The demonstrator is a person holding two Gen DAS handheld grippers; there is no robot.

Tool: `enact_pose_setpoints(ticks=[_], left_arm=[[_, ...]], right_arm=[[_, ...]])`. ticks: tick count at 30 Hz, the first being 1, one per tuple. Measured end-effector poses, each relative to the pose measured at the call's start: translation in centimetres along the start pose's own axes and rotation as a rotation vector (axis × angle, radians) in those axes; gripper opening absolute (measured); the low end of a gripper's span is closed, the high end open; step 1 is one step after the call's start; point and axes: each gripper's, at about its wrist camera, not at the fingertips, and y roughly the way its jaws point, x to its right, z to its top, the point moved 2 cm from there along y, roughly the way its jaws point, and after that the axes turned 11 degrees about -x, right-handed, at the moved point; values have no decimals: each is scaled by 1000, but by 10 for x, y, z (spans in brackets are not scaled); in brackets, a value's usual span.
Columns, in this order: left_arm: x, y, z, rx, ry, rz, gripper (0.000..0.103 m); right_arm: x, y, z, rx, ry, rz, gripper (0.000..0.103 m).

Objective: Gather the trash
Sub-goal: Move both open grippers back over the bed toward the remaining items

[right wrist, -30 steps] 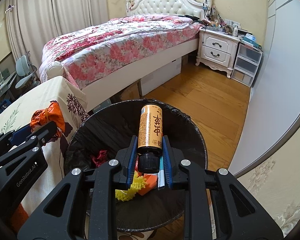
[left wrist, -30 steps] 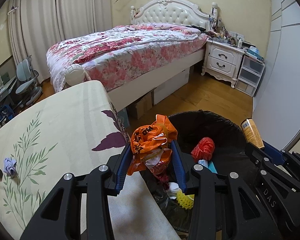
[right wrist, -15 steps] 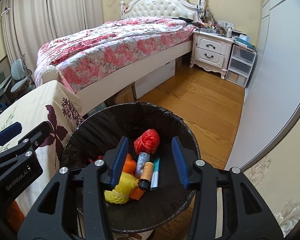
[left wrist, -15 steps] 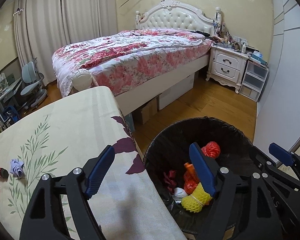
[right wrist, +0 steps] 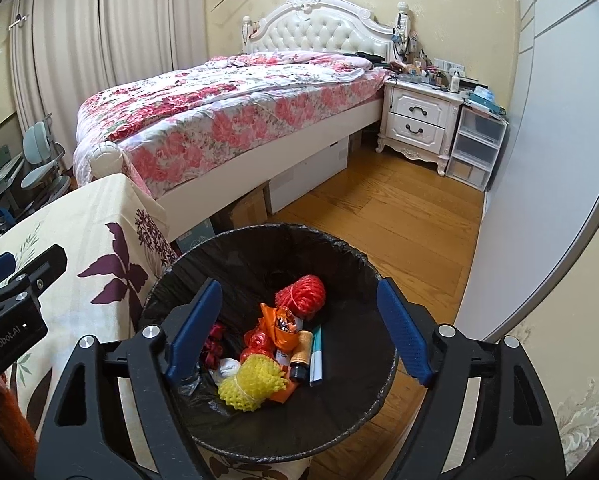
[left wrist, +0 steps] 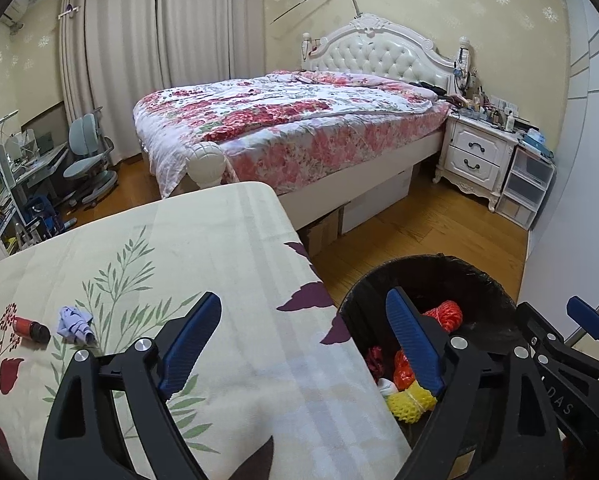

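I see the floral tablecloth [left wrist: 227, 248] on my left and the black-lined trash bin [right wrist: 259, 248] just beside its right edge. My right gripper [right wrist: 299, 332] tilts down over the bin, jaws opening with nothing between them; the brown bottle [right wrist: 301, 356] and orange wrapper [right wrist: 281, 326] lie inside. My left gripper [left wrist: 303, 348] angles over the table edge, also opening, empty. Far left on the cloth sit a crumpled purple scrap [left wrist: 74, 320] and a small red bottle [left wrist: 29, 328].

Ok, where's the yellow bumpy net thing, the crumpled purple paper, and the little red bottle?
yellow foam net [right wrist: 251, 386], right wrist view, middle of its bulge.
crumpled purple paper [left wrist: 74, 321], left wrist view, centre of the wad.
little red bottle [left wrist: 22, 325], left wrist view, red body.
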Motion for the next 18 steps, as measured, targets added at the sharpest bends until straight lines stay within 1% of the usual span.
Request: enact_pose_setpoints(ticks=[2, 8, 18], left_arm=[[-9, -5, -1, 6, -12, 8, 85], [-36, -16, -6, 14, -55, 40, 86], [-95, -25, -27, -6, -130, 125, 86]], right_arm=[[-6, -3, 0, 6, -9, 6, 81], [-34, -10, -2, 7, -55, 39, 83], [-97, -16, -16, -14, -155, 116, 83]])
